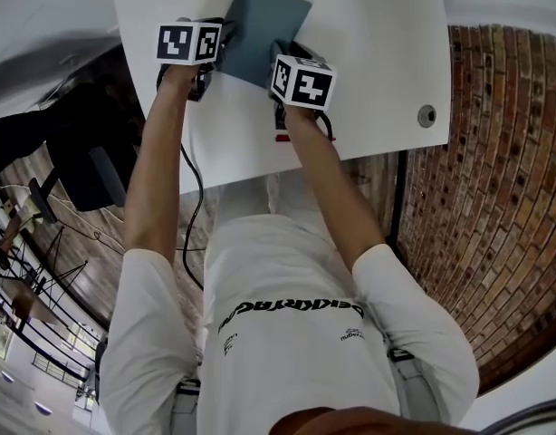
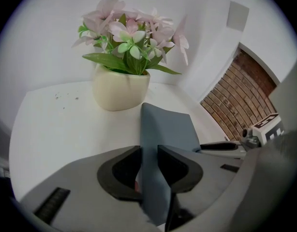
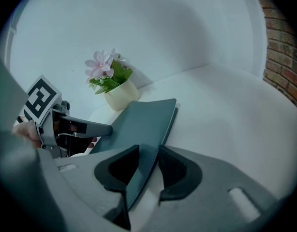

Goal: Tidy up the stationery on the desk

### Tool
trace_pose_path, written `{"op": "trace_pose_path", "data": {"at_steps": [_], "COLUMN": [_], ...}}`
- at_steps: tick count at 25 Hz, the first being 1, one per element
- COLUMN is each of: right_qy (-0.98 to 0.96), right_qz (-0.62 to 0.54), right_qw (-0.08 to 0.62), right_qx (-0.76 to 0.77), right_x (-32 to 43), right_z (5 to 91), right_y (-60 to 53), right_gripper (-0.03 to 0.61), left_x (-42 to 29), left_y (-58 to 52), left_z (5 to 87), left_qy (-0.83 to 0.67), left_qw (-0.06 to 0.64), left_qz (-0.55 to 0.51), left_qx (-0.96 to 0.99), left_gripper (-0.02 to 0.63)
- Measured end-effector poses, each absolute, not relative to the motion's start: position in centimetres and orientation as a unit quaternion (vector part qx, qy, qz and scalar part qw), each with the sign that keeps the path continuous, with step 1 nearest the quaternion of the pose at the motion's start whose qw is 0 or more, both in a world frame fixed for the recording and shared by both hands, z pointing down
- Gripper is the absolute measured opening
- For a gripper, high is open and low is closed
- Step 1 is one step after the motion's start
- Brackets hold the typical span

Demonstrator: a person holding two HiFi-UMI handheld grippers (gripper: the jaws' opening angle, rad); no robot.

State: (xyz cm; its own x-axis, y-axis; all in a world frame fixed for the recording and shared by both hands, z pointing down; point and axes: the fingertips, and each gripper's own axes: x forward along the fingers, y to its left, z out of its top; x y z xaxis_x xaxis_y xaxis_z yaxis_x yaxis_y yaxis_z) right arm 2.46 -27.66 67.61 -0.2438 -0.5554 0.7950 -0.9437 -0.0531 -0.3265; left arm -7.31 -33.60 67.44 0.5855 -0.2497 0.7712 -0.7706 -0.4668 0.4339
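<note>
While both grippers hold it by its near edge, the slate-blue folder [image 1: 264, 25] sits over the far part of the white desk [image 1: 378, 53], with its far end just short of a cream pot of pink flowers [image 2: 120, 88]. In the left gripper view the folder's cover [image 2: 168, 124] runs up between the jaws and bends over to the right. The dark pads of the left gripper [image 2: 149, 153] close against it on both sides, so this gripper is clamped on the folder. The right gripper [image 3: 147, 156] has it the same way: the folder [image 3: 139, 122] passes edge-on through the gap, a pad lying on each face, and a second layer shows under the cover along its right edge (whether the far end rests on the desk I cannot tell).

From the head view the left gripper [image 1: 219, 54] meets the folder's left corner and the right gripper [image 1: 282, 51] its near right corner, the two marker cubes close together. Both bare forearms reach out from a white T-shirt [image 1: 287, 333]. Beyond the desk's right edge is red brickwork [image 1: 495, 198], and the pot [image 3: 120, 96] stands close to a pale wall.
</note>
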Motion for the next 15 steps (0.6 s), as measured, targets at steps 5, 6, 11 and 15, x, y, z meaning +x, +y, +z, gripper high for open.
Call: {"op": "trace_pose_path", "data": {"at_steps": [5,6,11,15], "right_qy": [-0.673,-0.679,-0.697,-0.709], "right_qz": [0.438,0.435,0.416,0.411], "right_qw": [0.230,0.234,0.263,0.276], "right_qx": [0.550,0.544,0.522,0.502], "right_x": [2.9,3.0,4.1,5.1], "right_z": [67.5,67.5,67.4,67.3], "right_y": [-27.0,-26.9,-26.2,-25.4], "right_gripper": [0.126,0.125,0.126,0.126], "left_x": [-7.1,-7.0,-6.7,-6.0], "left_y": [-32.0,-31.6,-29.9,-28.3], "left_z": [67.2,67.1,67.0,66.7], "left_qy": [-0.341,-0.344,-0.358,-0.367], "left_qw": [0.416,0.418,0.427,0.433], "left_qz": [0.310,0.307,0.302,0.298], "left_qx": [0.784,0.783,0.773,0.768], "left_gripper": [0.106,0.104,0.097,0.092]}}
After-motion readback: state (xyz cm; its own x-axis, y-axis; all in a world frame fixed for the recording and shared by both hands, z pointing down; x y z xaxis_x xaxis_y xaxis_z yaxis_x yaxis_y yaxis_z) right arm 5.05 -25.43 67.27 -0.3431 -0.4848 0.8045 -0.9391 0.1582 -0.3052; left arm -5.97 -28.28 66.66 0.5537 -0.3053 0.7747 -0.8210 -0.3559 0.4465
